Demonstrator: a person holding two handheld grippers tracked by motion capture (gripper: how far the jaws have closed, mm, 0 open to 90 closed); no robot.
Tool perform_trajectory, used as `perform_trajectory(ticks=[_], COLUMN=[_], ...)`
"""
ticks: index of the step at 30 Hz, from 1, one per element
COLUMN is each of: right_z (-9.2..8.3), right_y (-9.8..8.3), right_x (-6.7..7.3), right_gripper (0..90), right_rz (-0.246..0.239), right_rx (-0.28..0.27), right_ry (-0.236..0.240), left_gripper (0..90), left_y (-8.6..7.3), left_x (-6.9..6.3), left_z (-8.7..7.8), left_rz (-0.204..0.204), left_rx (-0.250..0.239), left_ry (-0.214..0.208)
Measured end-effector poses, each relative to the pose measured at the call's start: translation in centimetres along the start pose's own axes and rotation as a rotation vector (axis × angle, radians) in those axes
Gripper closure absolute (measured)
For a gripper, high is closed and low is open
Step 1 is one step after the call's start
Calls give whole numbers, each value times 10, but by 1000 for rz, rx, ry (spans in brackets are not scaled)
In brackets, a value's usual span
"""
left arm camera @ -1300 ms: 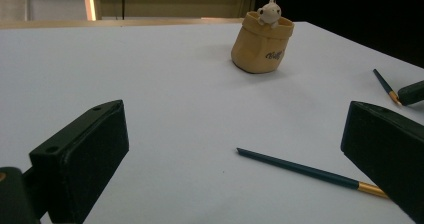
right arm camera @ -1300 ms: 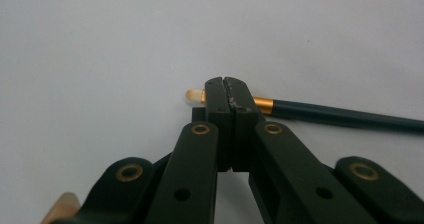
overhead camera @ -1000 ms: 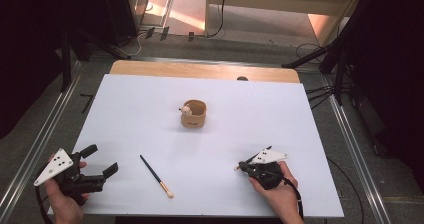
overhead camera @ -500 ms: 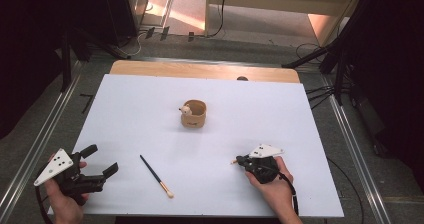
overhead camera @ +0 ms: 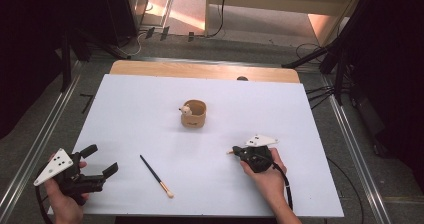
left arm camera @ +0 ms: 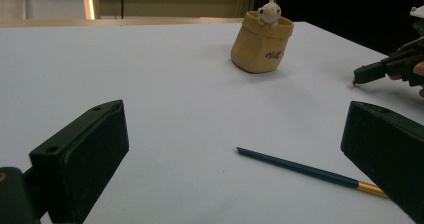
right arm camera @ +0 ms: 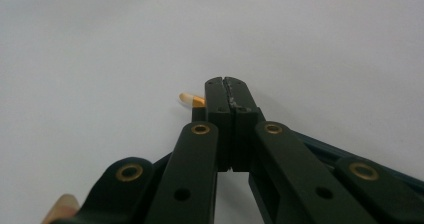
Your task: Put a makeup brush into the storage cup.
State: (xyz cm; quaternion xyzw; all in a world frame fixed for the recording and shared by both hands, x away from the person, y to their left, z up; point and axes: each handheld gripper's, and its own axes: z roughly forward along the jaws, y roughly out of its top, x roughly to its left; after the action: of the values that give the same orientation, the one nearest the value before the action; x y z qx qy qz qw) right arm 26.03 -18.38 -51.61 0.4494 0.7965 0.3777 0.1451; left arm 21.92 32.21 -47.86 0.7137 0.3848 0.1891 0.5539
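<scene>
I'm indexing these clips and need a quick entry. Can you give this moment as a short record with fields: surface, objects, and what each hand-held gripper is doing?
surface: white table
holder: tan cup with a small figure on its rim, upright near the centre
loose brush: dark brush lying flat in front of the cup, pale tip toward the person
left hand-held gripper: jaws wide open, nothing between them, at the near left corner
right hand-held gripper: jaws shut on a second brush, low over the table right of centre

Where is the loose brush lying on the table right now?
In the high view the loose brush lies on the white table at front left, between the left claw and right claw, nearer than the tan pot.
</scene>
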Motion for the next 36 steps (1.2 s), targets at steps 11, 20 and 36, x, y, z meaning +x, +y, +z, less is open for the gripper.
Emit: perform_trajectory(ticks=[11, 20, 36], right_z=[11, 16, 29], right_y=[5, 18, 26], right_x=[-10, -17, -34], right_gripper=[900, 900, 900], right_rz=[40, 51, 97], right_rx=[-10, -19, -13], right_ry=[-22, -35, -59], left_gripper=[0, 0, 0], left_y=[0, 0, 0], left_x=[0, 0, 1], left_z=[0, 1, 1], left_rz=[2, -2, -3], left_rx=[3, 5, 6], left_ry=[-1, 0, -1])
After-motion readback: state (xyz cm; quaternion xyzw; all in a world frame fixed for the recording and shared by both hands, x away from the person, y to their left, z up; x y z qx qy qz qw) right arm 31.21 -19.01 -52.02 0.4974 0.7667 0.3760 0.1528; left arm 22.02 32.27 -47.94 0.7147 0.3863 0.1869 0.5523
